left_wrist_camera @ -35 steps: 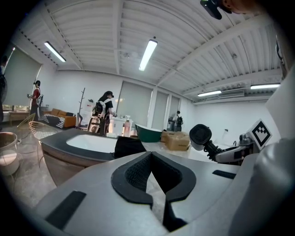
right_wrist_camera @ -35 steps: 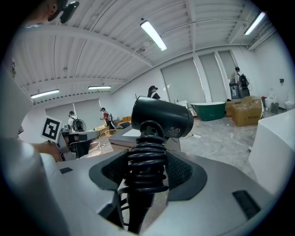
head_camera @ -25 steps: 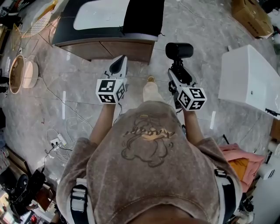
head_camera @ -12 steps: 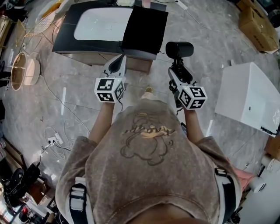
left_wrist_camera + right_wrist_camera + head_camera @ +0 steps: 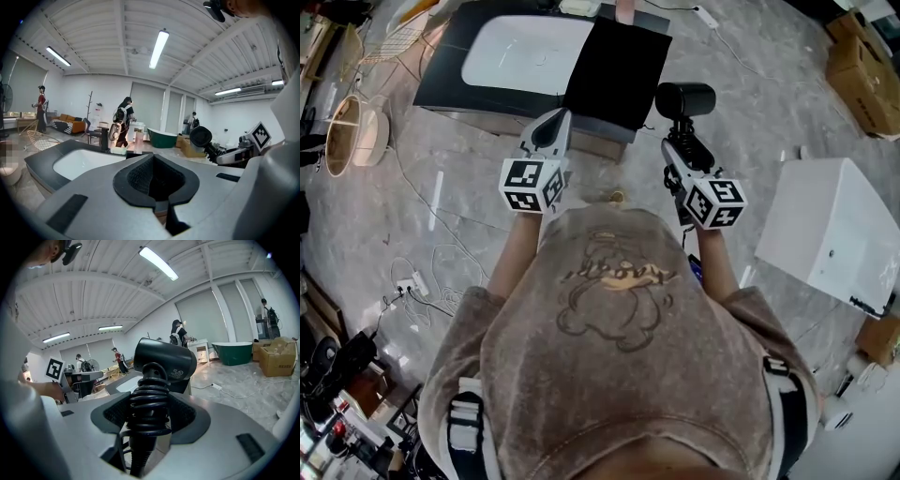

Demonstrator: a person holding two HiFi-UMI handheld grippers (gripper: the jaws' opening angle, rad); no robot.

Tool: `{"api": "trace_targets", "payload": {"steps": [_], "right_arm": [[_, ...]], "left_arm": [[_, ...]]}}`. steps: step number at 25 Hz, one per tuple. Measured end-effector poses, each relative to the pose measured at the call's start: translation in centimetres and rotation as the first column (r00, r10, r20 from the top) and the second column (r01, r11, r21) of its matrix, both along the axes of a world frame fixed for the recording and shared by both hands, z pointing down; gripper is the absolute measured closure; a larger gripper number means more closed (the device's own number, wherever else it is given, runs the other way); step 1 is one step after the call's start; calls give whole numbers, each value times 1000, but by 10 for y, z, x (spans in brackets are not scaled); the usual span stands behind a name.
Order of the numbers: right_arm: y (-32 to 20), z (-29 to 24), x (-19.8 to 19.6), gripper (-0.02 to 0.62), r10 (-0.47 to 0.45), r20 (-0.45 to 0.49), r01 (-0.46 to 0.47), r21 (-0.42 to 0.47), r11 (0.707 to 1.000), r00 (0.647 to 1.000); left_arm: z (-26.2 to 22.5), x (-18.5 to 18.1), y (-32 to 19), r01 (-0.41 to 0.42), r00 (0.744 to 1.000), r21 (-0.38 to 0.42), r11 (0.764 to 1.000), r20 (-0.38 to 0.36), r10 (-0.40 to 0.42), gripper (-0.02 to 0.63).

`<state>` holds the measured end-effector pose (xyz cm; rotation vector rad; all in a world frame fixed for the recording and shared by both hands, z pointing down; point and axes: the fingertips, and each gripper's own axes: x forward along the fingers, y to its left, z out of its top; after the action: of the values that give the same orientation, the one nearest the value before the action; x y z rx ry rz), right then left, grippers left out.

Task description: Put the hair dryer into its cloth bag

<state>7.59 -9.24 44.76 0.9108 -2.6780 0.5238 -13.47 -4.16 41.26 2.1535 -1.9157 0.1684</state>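
The black hair dryer (image 5: 684,98) has its cord coiled round the handle (image 5: 149,399). My right gripper (image 5: 680,142) is shut on that handle, and the dryer's head (image 5: 165,359) stands up beyond the jaws. My left gripper (image 5: 551,129) is shut with nothing between its pads (image 5: 154,180). The left gripper view also catches the dryer (image 5: 200,137) off to the right. The black cloth bag (image 5: 619,75) lies flat on the right part of a low dark table (image 5: 441,80), just ahead of both grippers and over the table's near edge.
A white panel (image 5: 530,52) fills the table's left part. A white box (image 5: 834,230) stands on the floor at the right, with cardboard boxes (image 5: 862,56) beyond it. Round baskets (image 5: 352,141) and a power strip with cables (image 5: 412,281) lie at the left. People stand in the background.
The person has walked toward the table, carrying both grippers forward. The table and the black bag now lie much closer under the gripper tips. Neither grip has changed.
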Motion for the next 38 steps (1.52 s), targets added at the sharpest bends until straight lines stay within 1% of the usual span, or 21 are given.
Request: {"api": "trace_targets", "payload": {"steps": [3, 7, 12, 16, 20, 22, 24, 26, 29, 31, 33, 34, 38], "right_arm": [[-6, 0, -6, 348, 5, 1, -5, -4, 1000, 1000], [-14, -4, -17, 348, 23, 11, -23, 11, 1000, 1000], [-10, -8, -21, 348, 84, 31, -84, 8, 996, 996], [-7, -7, -23, 348, 127, 32, -127, 4, 992, 991], [-6, -4, -29, 348, 152, 34, -152, -3, 988, 988], [-6, -4, -32, 348, 158, 31, -158, -3, 987, 987], [-4, -2, -34, 348, 170, 31, -170, -6, 985, 985], [-3, -1, -34, 348, 183, 30, -183, -9, 983, 983], [1, 0, -33, 348, 198, 24, -198, -11, 980, 980], [3, 1, -30, 348, 210, 19, -210, -13, 978, 977], [3, 2, -28, 348, 226, 16, -226, -18, 974, 974], [3, 3, -27, 348, 234, 15, -234, -19, 972, 972], [5, 5, -22, 348, 262, 7, -262, -23, 965, 965]], "left_arm": [[-2, -7, -6, -10, 1000, 5, 1000, -6, 10, 588], [-6, -17, -19, -42, 999, 20, 999, -4, 42, 588], [-8, -21, -28, -114, 993, 15, 993, 5, 114, 588], [-7, -25, -33, -157, 988, 11, 988, 11, 157, 588], [0, -28, -41, -211, 977, -7, 977, 13, 211, 584], [4, -27, -43, -244, 970, -18, 970, 16, 244, 563], [8, -26, -44, -276, 961, -32, 961, 26, 276, 526], [13, -25, -47, -306, 951, -52, 951, 37, 308, 512], [21, -21, -52, -351, 935, -76, 933, 26, 354, 471], [29, -18, -56, -384, 921, -94, 919, 30, 388, 456], [40, -13, -61, -429, 898, -125, 895, 47, 437, 450], [46, -11, -62, -451, 885, -143, 881, 52, 462, 435], [76, 0, -68, -520, 839, -217, 826, 52, 542, 408]]}}
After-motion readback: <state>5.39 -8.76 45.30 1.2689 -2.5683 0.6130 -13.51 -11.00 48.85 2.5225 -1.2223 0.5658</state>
